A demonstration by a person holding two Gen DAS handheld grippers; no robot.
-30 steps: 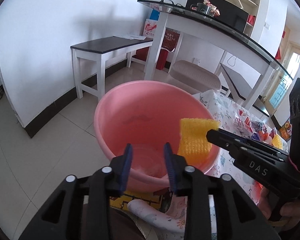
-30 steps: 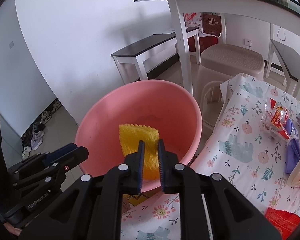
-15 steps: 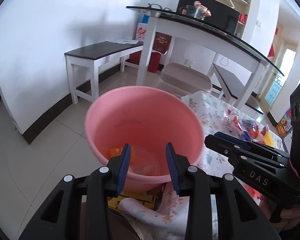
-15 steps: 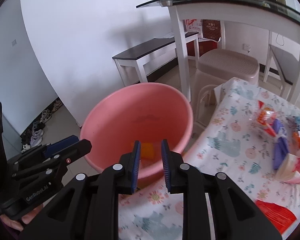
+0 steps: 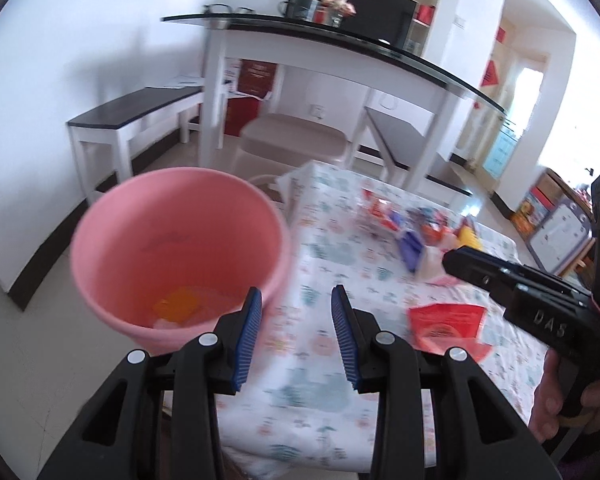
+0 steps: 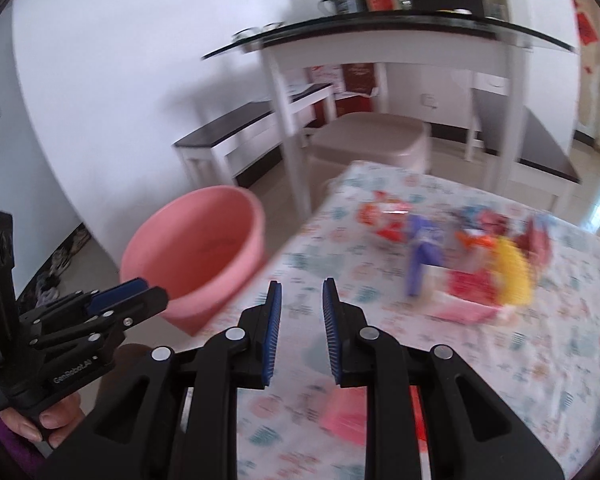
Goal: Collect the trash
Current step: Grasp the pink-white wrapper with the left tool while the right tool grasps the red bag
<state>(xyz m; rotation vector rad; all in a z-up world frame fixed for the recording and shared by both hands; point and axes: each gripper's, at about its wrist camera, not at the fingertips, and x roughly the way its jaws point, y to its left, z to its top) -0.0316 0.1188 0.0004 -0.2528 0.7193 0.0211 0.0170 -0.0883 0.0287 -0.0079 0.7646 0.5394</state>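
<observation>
A pink basin (image 5: 176, 248) stands beside the table's left edge, with a yellow piece of trash (image 5: 178, 303) lying in its bottom. It also shows in the right wrist view (image 6: 196, 256). My left gripper (image 5: 296, 308) is open and empty, over the table edge next to the basin. My right gripper (image 6: 300, 300) is open and empty above the floral tablecloth (image 6: 380, 360). A red wrapper (image 5: 446, 328) lies on the cloth. A heap of wrappers (image 6: 468, 256), red, purple and yellow, lies further back.
A beige plastic stool (image 5: 292, 140) stands behind the table. A tall white table with a glass top (image 5: 320, 40) and a dark-topped bench (image 5: 132, 112) stand by the wall. A pink wrapper (image 6: 344, 416) lies near my right gripper.
The yellow piece left my right gripper and now lies in the basin. Both grippers have swung right, away from the basin and toward the tabletop. The right jaws have opened wider.
</observation>
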